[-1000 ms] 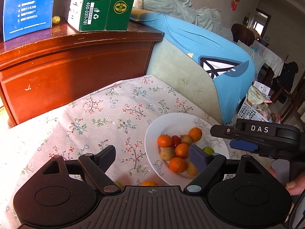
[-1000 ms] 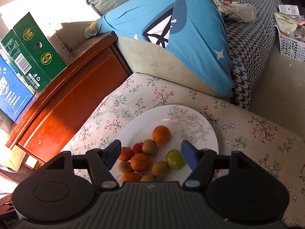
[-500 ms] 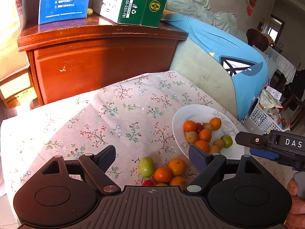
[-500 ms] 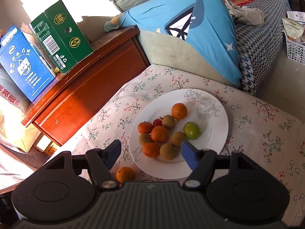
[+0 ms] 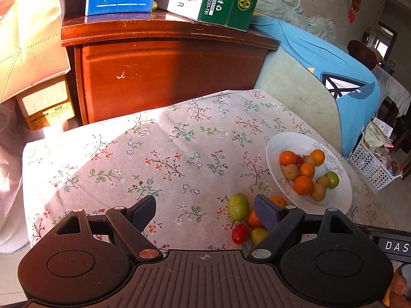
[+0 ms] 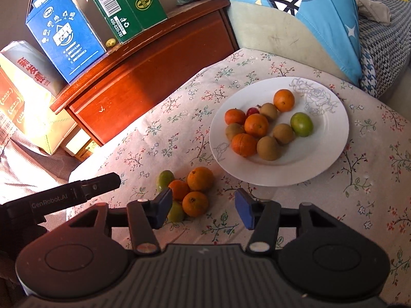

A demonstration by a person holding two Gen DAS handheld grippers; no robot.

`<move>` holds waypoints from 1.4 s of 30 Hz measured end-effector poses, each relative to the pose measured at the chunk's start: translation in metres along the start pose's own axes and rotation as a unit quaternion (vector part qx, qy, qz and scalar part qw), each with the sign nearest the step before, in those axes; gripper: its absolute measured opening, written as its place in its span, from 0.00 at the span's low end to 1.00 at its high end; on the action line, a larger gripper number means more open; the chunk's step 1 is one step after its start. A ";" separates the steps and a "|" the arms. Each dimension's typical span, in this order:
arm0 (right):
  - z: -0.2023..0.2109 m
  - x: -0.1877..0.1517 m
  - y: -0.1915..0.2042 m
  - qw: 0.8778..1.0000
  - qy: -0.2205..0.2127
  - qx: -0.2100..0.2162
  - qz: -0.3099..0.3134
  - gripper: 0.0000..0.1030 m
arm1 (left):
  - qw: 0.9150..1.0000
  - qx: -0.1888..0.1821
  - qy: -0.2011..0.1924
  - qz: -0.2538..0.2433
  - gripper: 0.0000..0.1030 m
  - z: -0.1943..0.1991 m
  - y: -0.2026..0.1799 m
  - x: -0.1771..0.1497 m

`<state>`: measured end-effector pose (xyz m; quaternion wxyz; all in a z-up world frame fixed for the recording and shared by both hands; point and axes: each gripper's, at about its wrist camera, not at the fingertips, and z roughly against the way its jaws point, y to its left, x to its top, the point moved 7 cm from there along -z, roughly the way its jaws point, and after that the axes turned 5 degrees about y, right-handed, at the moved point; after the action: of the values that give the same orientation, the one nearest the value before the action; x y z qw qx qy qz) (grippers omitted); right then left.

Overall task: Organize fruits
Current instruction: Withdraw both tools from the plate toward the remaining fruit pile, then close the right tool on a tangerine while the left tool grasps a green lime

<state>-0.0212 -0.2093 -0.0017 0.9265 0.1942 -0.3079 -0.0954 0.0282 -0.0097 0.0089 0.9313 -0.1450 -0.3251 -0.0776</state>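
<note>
— Two groups of fruit, as I read it. Start with the big things?

— Sure. The table (image 6: 321, 205) wears a flowered cloth and carries everything. On it sits the white plate (image 6: 323, 154), pushed toward the far side by the sofa, with about ten pieces gathered at its middle: oranges, brownish kiwi-like fruits, one green fruit (image 6: 301, 124) and a small red one half hidden.

— And the rest?

— The loose pile (image 6: 191, 192) lies on the cloth just beside the plate's near rim: three oranges, two greenish fruits, and, seen from the left camera, a little red tomato-like fruit (image 5: 240, 233). They touch one another, so pulling one could set the others rolling.

— Why are the tools where they are?

— Both hang above the pile, probably to pick from it. The left gripper (image 5: 205, 213) has its fingers spread wide with nothing between them; its right-hand pad covers part of an orange from the camera, but I judge it to be above, not touching. The right gripper (image 6: 203, 210) is likewise released and empty, with the pile partly behind its left pad.

— Next step, in your view?

— Likely closing on the nearest orange (image 6: 195, 203) and carrying it to the plate's bare near side.
</note>
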 end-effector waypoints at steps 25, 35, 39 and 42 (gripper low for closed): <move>-0.054 -0.009 0.000 0.997 0.040 0.015 -0.058 0.28 | 0.979 -0.026 0.008 -0.202 0.80 -0.006 -0.051 -0.047; -0.036 -0.003 -0.011 0.998 0.025 -0.005 -0.064 0.28 | 0.975 -0.048 0.010 -0.218 0.53 -0.019 -0.065 -0.058; -0.033 -0.004 -0.015 0.997 0.029 -0.006 -0.070 0.28 | 0.973 -0.053 0.003 -0.226 0.52 -0.021 -0.071 -0.055; -0.033 -0.006 -0.015 0.997 0.035 -0.012 -0.067 0.28 | 0.968 -0.051 -0.004 -0.244 0.52 -0.023 -0.077 -0.055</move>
<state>-0.0062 -0.2114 -0.0356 0.9305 0.2069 -0.2600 -0.1543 -0.0193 -0.0870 -0.0257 0.8741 -0.1086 -0.3504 -0.3184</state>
